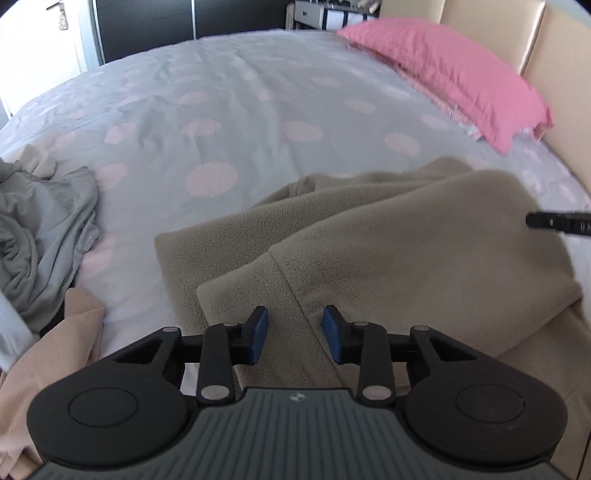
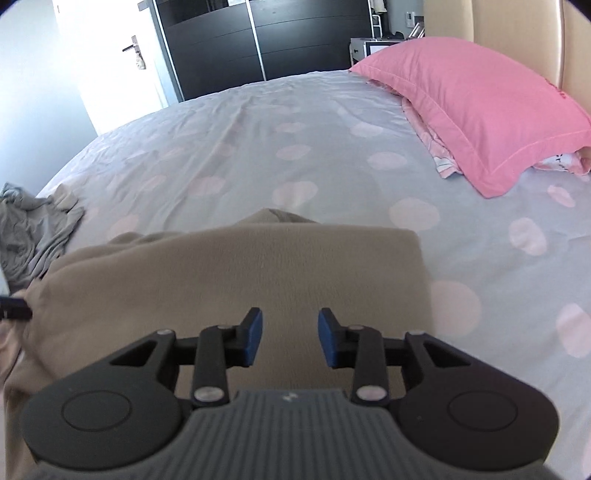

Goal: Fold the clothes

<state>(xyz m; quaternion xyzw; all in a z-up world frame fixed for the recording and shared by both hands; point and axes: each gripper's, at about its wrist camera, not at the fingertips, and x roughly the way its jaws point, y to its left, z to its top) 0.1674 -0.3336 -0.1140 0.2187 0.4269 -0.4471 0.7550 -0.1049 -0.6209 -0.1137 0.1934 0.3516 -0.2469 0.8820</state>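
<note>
Beige fleece garment (image 1: 388, 251) partly folded on the spotted grey bedsheet (image 1: 240, 110), well short of the pink pillow (image 1: 454, 77).

Left gripper (image 1: 294, 334) just above the near edge of the fleece, blue pads (image 1: 259, 332) spread wide apart, straddling a seam, nothing held. Right gripper (image 2: 290, 336) likewise gaping over the same fleece (image 2: 240, 273), pads (image 2: 254, 334) parted with only fabric beneath, gripping nothing. Fleece doubled over on itself, one folded layer on top of another, far edge fairly straight in the right wrist view. Crumpled grey garment (image 1: 40, 240) to the left of the fleece, apart from it; a peach-coloured cloth (image 1: 44, 362) just near of that. Pink pillow (image 2: 476, 107) beyond and to the right of the fleece, against a cream headboard (image 1: 517, 33). Dark wardrobe (image 2: 266, 37) far behind the fleece, past the bed's far edge.
</note>
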